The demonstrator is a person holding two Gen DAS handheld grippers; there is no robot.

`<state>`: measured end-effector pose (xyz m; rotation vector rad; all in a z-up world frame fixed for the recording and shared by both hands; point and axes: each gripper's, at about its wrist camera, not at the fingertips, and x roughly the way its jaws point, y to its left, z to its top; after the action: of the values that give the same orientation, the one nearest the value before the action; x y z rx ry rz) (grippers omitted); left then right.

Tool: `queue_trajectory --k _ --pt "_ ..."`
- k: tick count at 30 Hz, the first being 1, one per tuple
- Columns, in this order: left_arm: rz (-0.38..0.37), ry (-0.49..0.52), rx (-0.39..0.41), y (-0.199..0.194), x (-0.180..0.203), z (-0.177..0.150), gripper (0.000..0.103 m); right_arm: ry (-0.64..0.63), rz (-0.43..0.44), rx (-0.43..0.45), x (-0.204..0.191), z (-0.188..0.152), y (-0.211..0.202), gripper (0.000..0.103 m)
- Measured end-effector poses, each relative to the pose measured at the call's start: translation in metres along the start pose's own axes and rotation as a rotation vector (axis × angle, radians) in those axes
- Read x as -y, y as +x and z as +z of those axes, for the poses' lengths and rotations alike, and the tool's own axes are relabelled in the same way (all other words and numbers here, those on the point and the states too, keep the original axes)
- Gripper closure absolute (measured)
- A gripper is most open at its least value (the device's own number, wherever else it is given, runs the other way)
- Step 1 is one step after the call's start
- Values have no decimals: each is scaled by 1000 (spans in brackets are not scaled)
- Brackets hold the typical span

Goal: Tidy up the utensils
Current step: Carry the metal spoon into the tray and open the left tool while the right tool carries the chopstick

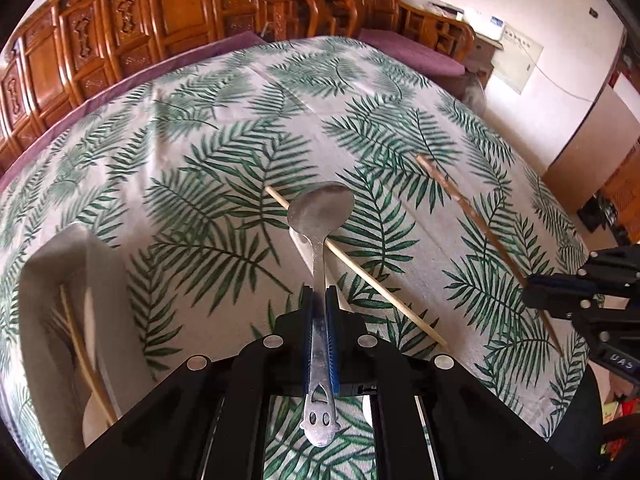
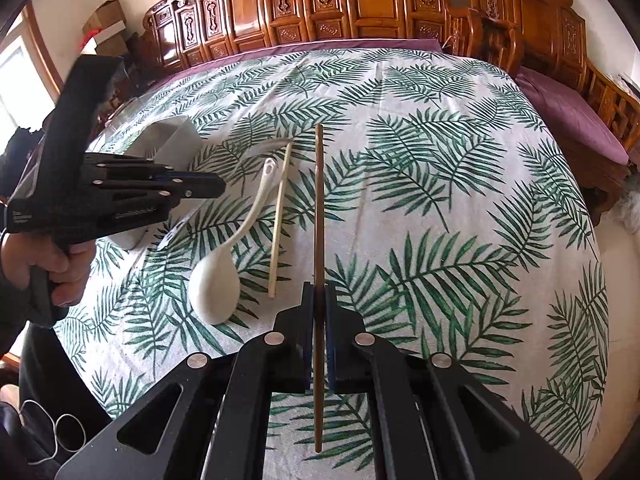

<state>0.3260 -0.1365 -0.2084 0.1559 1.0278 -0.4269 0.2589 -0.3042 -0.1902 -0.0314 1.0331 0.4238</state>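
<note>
A grey holder (image 2: 168, 140) is sitting at the bench's left. The left gripper (image 1: 319, 298) is clamping its jaws on a metal spoon (image 1: 320, 216), above a pale chopstick (image 1: 372, 276). The right gripper (image 2: 319, 294) is gripping a brown chopstick (image 2: 319, 208), jaws clamped.

White letters reading "UAS" stand on the right claw (image 1: 532, 292); other printing is too blurred to read.

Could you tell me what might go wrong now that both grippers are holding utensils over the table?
The left gripper pinches the metal spoon on its thin handle, so the heavy bowl could swing or slip. The right gripper clamps the dark chopstick midway; its long end could knock the white spoon or pale chopstick lying close by.
</note>
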Motion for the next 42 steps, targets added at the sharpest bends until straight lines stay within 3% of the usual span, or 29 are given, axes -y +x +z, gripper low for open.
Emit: queue_trajectory --k 24,34,42 --pt "101 -128 147 -97 -77 -26 97 -106 38 14 -86 42 11 97" --pt "140 -202 140 -101 -120 -49 97 -148 59 7 -121 56 21 97" --pt "152 -260 100 -83 -149 -66 97 -177 60 -2 -142 62 28 97"
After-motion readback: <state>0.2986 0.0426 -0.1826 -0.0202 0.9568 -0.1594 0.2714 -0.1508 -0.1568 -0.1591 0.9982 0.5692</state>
